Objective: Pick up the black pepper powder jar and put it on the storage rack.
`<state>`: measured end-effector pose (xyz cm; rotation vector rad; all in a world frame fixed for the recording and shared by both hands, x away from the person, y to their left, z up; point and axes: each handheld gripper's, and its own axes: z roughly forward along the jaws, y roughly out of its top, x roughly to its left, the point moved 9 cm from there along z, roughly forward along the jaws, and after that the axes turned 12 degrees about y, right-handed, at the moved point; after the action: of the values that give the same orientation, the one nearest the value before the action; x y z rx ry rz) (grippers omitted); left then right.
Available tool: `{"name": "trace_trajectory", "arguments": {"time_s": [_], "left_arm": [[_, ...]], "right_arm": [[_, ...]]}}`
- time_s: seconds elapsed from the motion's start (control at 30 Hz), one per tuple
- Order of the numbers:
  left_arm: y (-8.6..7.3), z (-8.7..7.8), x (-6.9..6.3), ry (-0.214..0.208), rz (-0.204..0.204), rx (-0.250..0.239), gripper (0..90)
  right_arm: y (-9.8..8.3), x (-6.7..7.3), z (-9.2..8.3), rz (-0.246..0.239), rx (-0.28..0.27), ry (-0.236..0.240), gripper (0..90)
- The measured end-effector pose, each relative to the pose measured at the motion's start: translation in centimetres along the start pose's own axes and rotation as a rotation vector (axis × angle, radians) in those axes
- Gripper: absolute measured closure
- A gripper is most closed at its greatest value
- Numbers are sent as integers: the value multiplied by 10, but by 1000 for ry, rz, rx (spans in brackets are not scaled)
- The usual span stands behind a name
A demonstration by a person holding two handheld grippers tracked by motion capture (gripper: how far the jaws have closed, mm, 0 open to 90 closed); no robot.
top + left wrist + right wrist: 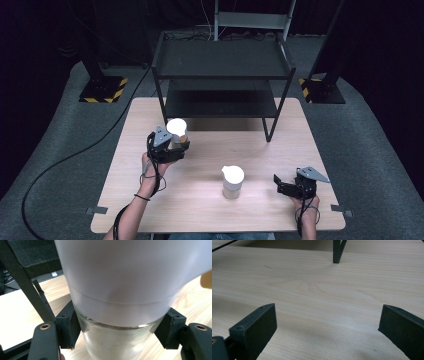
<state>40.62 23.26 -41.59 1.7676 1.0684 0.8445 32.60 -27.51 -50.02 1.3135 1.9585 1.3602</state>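
Note:
A glass jar with a white lid (176, 131) is held up off the wooden table (215, 210) at the left, in front of the black shelf rack. My left gripper (176, 146) is shut on the jar. In the left gripper view the two pads (71, 327) press on the clear glass body just under the white lid (120, 282). A second white-lidded jar (233, 181) stands upright near the table's middle. My right gripper (280, 184) rests low at the right, to the right of that jar, its jaws spread wide over bare wood (327, 325) with nothing between them.
A black two-level shelf rack (220, 65) stands on the far half of the table; one of its legs (336, 252) comes down ahead of my right gripper. Dark stands with yellow-black bases (102, 90) flank the table on the carpet.

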Motion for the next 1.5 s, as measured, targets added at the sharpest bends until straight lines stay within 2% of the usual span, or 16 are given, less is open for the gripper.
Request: {"name": "trace_trajectory", "arguments": {"time_s": [0.57, 0.9, 1.17, 1.5], "left_arm": [[27, -9, 7, 7, 16, -11, 309], [38, -8, 13, -3, -11, -10, 309], [48, -11, 16, -1, 2, -13, 309], [60, -15, 22, 0, -17, -29, 309]], "right_arm": [[0, 0, 0, 2, 2, 1, 7], [0, 0, 0, -2, 4, 3, 8], [0, 0, 0, -2, 3, 1, 8], [0, 2, 1, -12, 7, -5, 11]]}}
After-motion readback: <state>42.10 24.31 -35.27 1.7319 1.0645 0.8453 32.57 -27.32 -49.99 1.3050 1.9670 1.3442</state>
